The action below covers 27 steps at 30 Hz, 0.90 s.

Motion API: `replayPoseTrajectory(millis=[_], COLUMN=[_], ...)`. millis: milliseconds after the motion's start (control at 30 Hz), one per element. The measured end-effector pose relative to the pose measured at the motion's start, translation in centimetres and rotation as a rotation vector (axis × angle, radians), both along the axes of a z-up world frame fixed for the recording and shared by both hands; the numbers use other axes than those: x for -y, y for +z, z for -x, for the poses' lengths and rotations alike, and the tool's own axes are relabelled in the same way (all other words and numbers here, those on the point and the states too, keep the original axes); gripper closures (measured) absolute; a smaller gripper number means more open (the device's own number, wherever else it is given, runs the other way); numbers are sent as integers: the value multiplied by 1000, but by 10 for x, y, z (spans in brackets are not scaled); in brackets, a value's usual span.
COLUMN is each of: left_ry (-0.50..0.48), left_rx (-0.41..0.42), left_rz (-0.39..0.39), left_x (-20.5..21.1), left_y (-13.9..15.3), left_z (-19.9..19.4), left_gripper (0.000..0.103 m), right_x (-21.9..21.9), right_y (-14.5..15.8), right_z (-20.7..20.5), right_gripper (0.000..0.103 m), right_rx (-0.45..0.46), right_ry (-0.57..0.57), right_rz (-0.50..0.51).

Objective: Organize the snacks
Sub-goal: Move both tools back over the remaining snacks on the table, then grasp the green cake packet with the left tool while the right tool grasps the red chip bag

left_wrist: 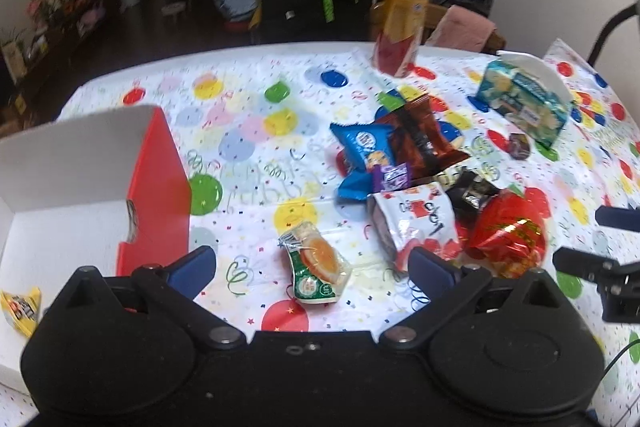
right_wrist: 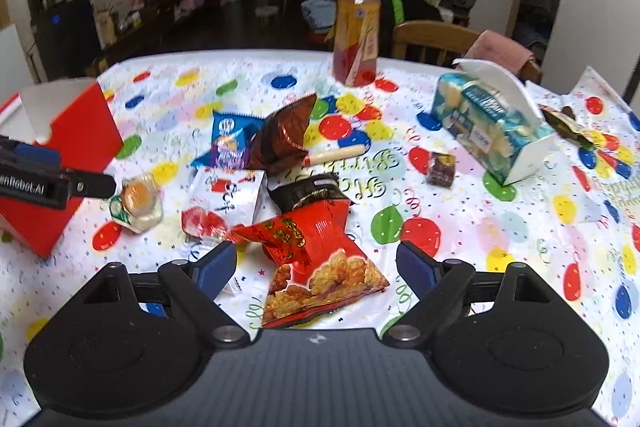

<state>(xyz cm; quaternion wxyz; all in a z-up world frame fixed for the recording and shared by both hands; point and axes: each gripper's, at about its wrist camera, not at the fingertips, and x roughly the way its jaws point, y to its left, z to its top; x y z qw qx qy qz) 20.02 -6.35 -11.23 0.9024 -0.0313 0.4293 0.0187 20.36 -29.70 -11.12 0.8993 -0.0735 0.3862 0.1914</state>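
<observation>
Red snack bag (right_wrist: 320,259) between spread right hand-held gripper (right_wrist: 312,267) fingers

tablecloth (right_wrist: 460,267): white, with red, blue, green and yellow balloons, tiny dots and curly streamers
box (left_wrist: 156,187): red outside, white inside
bottle (right_wrist: 357,27): orange on top, red at the bottom, white cap
big chip bag (right_wrist: 320,259): red, with golden snacks pictured on it
jelly cup (left_wrist: 316,267): green and white, with an orange round middle
cookie bag (left_wrist: 360,147): blue
shiny bag (right_wrist: 284,139): brown
tissue pack (right_wrist: 488,123): teal and white
gripper fingers (right_wrist: 212,267): blue pads on black arms
</observation>
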Motion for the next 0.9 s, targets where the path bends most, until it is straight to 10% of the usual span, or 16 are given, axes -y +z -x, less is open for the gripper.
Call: replayPoseTrajectory(millis=[900], left_ry=[90], left_rx=[-178], left_rz=[54], left_x=[0], left_y=[-56], left_z=[-47], left_gripper=[45], right_x=[-19], right_y=[-38], right_z=[-57], right_gripper=[27], right_rx=[-108], right_ry=[224], right_rz=[87])
